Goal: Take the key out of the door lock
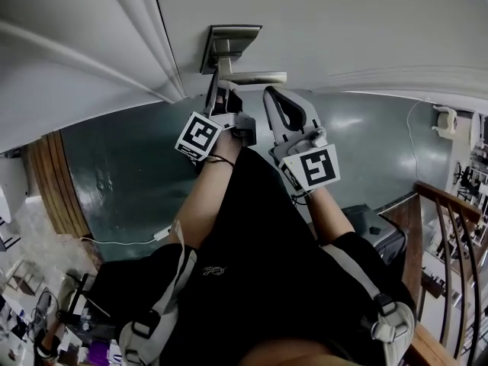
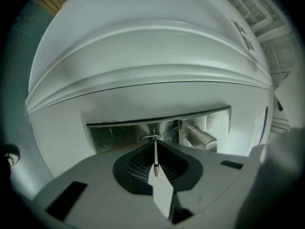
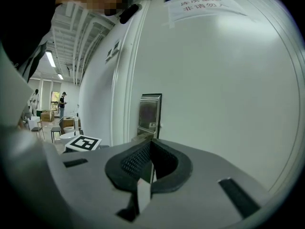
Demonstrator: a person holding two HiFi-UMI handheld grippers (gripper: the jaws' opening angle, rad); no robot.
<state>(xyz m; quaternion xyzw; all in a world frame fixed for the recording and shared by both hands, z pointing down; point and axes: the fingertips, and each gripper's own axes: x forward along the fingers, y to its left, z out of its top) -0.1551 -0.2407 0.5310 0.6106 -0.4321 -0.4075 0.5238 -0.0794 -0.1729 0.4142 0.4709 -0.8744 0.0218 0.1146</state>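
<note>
Left tongs pinch the key, seated in the lock plate; right tongs are closed and empty. Pulling off-axis could jam the key or let it slip free and drop.

Left claw pinching key edge-on — steel lock plate, white door

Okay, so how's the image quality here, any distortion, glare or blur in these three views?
Head view: fisheye curves the door; the door handle is sharp, the lower half dark. Left gripper view: mouldings bow into arcs, the lock plate mirrors its surroundings, corners go black. Right gripper view: the paper notice is soft and stretched.
</note>
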